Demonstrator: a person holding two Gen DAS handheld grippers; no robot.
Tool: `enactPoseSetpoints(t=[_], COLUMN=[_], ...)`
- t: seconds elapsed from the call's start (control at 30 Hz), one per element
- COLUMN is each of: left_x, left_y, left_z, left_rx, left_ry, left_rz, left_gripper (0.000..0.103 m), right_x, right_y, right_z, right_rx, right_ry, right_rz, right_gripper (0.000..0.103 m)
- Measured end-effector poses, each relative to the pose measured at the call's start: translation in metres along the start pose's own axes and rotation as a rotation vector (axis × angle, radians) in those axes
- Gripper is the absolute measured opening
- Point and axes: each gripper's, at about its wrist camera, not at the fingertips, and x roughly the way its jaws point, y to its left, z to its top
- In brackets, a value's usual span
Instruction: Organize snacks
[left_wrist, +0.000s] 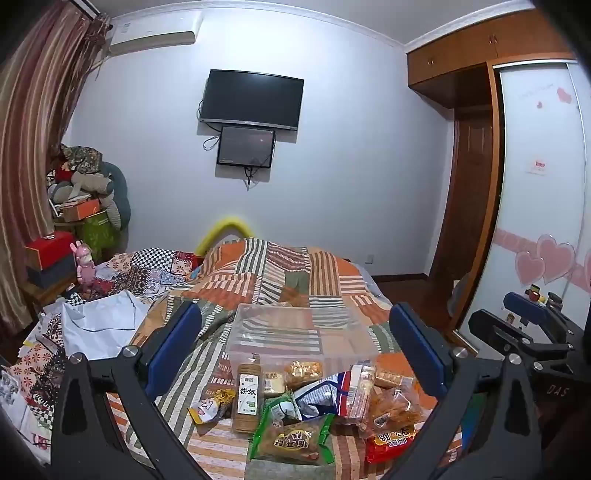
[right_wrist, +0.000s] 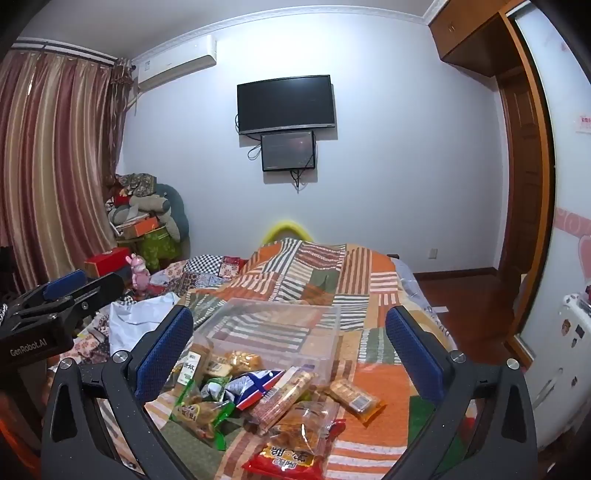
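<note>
Red snack bag (right_wrist: 291, 456) nearest; biscuit roll (left_wrist: 248, 397) long axis toward bin (left_wrist: 295, 332).

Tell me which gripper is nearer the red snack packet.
Right. The red snack packet lies just below the right gripper's open jaws; the left gripper is further left, nearer the biscuit roll.

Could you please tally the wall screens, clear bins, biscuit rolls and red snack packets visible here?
Black wall-mounted screens: 2
Clear plastic storage bin: 1
Tall brown cylindrical biscuit roll: 1
Red plastic snack packet: 1
Total: 5
</note>
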Motion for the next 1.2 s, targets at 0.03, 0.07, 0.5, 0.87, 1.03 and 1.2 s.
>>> enactPoseSetpoints(t=[0.03,0.07,0.5,0.87,1.03,1.2], left_x=[0.0009,0.0018,0.001,0.0005,-0.0018,-0.0021], left_y=[-0.0004,-0.0011,-0.0031,-0.0011,-0.0022,-0.0021], left_z=[0.0001,0.0001,-0.0028,-0.0035,-0.0044,-0.0037], left_rx=[0.0,-0.001,-0.001,0.0,0.006,0.006], left_ry=[0.003,0.005,-0.003,-0.006,-0.006,-0.005], left_rz=[-0.003,-0.003,-0.01,-0.008,-0.014,-0.015], left_gripper=[0.103,0.103,0.103,0.103,0.103,0.103], right_x=[-0.0002,-0.0006,0.0015,0.0002,-0.0003,-0.0009], right_y=[0.0,0.0002,0.0002,-0.0004,-0.0005,-0.0012], right_z=[-0.0003,-0.0007,-0.0008,-0.0003,0.0004,0.0004], right_rx=[0.0,0.0,0.011,0.02,0.023,0.025], right_ry=[0.0,0.0,0.007,0.009,0.008,0.007], right_rz=[0.001,0.002,0.013,0.019,0.022,0.023], right_gripper=[0.103,0.103,0.103,0.103,0.103,0.103])
